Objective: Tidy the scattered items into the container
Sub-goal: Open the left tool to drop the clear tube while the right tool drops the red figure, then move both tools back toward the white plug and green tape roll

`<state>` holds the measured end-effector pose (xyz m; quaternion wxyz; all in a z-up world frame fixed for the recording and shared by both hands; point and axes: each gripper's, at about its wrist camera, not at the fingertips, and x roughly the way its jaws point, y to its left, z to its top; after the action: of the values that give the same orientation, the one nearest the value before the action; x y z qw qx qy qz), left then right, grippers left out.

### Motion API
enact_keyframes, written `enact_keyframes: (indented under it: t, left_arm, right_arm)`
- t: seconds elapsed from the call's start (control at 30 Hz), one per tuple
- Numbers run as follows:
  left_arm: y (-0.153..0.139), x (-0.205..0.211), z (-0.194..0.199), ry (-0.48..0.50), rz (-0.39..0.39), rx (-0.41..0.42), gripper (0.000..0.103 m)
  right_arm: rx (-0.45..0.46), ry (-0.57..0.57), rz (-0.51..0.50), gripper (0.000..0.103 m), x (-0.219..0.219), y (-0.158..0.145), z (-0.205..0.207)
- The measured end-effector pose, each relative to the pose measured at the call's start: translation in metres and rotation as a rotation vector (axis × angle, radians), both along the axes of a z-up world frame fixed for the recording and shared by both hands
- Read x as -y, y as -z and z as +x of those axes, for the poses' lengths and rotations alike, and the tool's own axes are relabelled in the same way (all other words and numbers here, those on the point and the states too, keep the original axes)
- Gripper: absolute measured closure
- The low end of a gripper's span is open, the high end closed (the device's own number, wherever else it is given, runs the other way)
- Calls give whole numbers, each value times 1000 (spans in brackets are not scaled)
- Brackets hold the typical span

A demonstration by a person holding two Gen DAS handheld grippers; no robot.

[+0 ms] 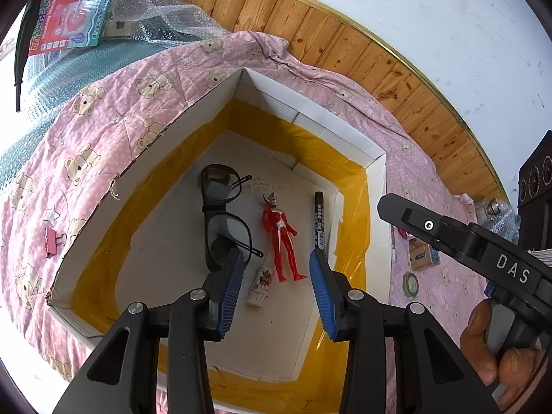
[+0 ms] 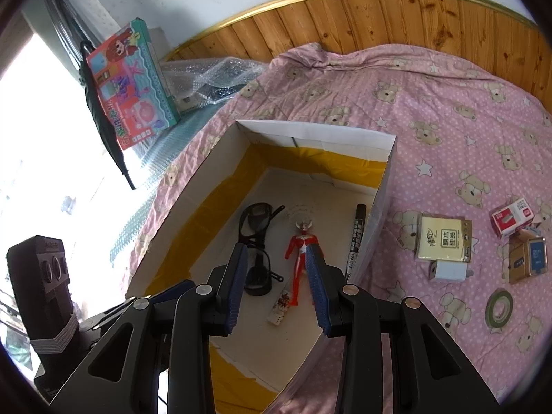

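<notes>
Left tool [image 1: 276, 269]: black frame, blue ribbed pads, jaws spread apart, nothing between them; it hangs over the open white cardboard box with yellow tape lining [image 1: 374, 158]. Right tool [image 2: 276, 262]: same build, jaws likewise spread and empty, also above the box [image 2: 310, 134], near its 3 o'clock wall. In the left wrist view the right tool's body enters at 4 o'clock with a hand [image 1: 496, 355] on its handle.

Box contents, left wrist view: black-framed glasses [image 1: 224, 217] at 10 o'clock of the floor centre; red and silver toy figure [image 1: 281, 238] at centre, lying flat with its head toward 12 o'clock; black marker pen with white label [image 1: 319, 220] at 3 o'clock, along the wall; small white patterned tube [image 1: 261, 286] at 6 o'clock, just beside the figure's legs.

The box stands on a pink bear-print quilt [image 2: 448, 110] on a bed. Items outside the box, right wrist view, all at 3 to 4 o'clock: yellow tissue pack [image 2: 443, 238]; small white charger block [image 2: 448, 270] touching its near edge; red and white staple box [image 2: 512, 217]; brown carton with blue panel [image 2: 528, 258]; green tape roll [image 2: 498, 307]. Left wrist view: pink binder clip [image 1: 53, 239] on the quilt at 9 o'clock, just beside the box wall.
</notes>
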<state>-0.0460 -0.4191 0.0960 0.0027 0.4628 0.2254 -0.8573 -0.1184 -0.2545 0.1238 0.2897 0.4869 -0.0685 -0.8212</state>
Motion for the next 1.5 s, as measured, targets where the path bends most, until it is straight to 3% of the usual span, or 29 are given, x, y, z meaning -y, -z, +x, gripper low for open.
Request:
enact_keyframes:
  t: [0.4,0.8,1.23,1.5]
  left_arm:
    - [-27,-29,21,46,-49,-51,62]
    - [-54,-73,41,109,-107,-103,62]
    - [-62,-118,64,170,-146,-134,62]
    - [-54,-133,70,196,-149,-128,62]
  right_arm:
    - [-45,-13,-48,64,-21,-20,42]
    - [-86,47,-121,65,-79,-34,89]
    - [-90,106,-168,69,-131,-28,123]
    - [-52,166,-178,74,-159,-8,130]
